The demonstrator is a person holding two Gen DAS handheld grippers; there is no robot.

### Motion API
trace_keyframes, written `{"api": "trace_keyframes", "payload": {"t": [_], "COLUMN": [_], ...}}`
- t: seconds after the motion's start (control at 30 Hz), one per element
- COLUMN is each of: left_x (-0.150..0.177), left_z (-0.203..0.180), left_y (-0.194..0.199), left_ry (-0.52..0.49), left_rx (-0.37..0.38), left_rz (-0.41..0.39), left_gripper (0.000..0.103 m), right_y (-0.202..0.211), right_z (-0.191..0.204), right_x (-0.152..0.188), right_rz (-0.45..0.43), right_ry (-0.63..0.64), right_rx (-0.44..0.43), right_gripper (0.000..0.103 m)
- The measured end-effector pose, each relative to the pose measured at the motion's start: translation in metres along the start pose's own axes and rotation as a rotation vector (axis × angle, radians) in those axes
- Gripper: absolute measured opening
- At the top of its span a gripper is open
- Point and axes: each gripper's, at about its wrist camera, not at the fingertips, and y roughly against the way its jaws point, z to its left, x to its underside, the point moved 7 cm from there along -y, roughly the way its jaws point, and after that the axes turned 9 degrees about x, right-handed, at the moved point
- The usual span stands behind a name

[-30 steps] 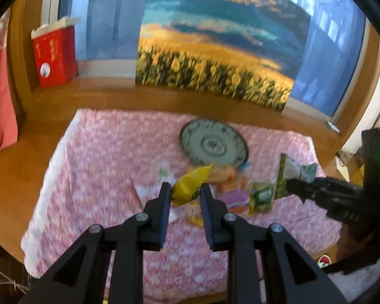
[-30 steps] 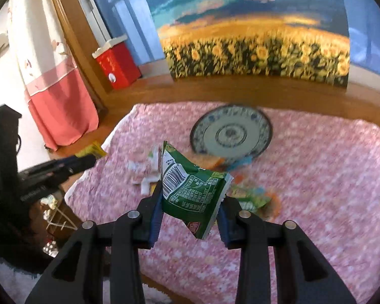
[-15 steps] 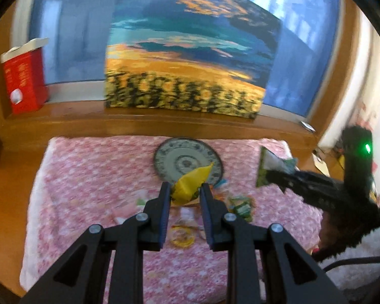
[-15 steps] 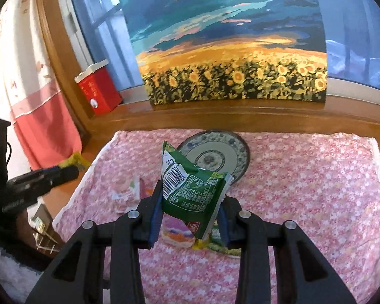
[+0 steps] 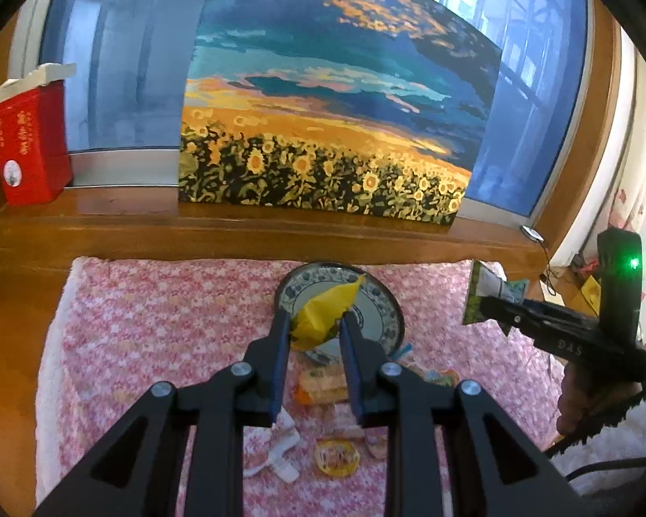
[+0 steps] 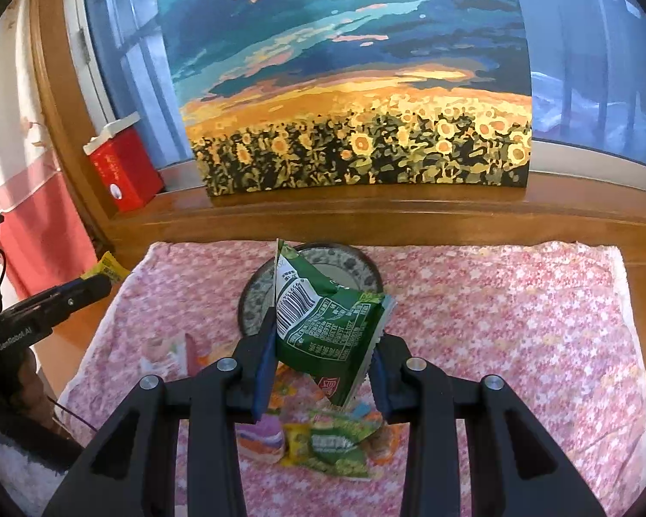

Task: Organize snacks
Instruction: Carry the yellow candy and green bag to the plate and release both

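Note:
My left gripper [image 5: 313, 323] is shut on a yellow snack packet [image 5: 323, 314], held in the air in front of the blue-patterned plate [image 5: 385, 301]. My right gripper [image 6: 323, 336] is shut on a green snack packet [image 6: 327, 323] with a barcode, also lifted, in front of the same plate [image 6: 357, 260]. Several loose snacks [image 6: 323, 443] lie on the pink flowered cloth [image 6: 495, 323] below the grippers. From the left wrist view the right gripper [image 5: 486, 301] with the green packet [image 5: 489, 288] shows at the right. From the right wrist view the left gripper [image 6: 103, 280] shows at the left.
A sunflower painting [image 5: 331, 129] leans against the window on the wooden ledge. A red box [image 5: 26, 142] stands at the ledge's left end. A red and white curtain [image 6: 26, 198] hangs at the left. A person's hand [image 5: 581, 396] holds the right gripper.
Both grippers have drawn back and tilted up with their packets still held. The plate and snack pile now sit lower and nearer in both views, and more of the painting shows.

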Motion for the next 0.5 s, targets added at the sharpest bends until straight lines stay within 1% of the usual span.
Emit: {"api": "trace_keyframes", "payload": {"t": [0.07,0.2,0.3,0.5], "left_x": [-0.003,-0.021,-0.034,-0.047], "left_z": [0.002,0.013,0.02,0.032], "left_y": [-0.008,-0.02,-0.027,-0.045], "left_ry": [-0.019,-0.032,-0.043,0.002], "left_rx": [0.007,0.015,0.016,0.045], "left_rz": [0.007,0.007,0.012,0.045], "left_gripper": [0.024,0.024,0.024,0.024], "right_y": [-0.005,-0.015,-0.026,-0.051], "right_z": [-0.002,-0.006,-0.008,-0.015], "right_x": [-0.005,-0.019,-0.026,-0.032], "right_rz": [0.001,-0.009,-0.006,0.028], "right_ry": [-0.007,-0.034,-0.033,-0.053], "right_rx": [0.008,-0.006,0.002,0.012], "right_gripper": [0.037,0.037,0.037,0.037]}}
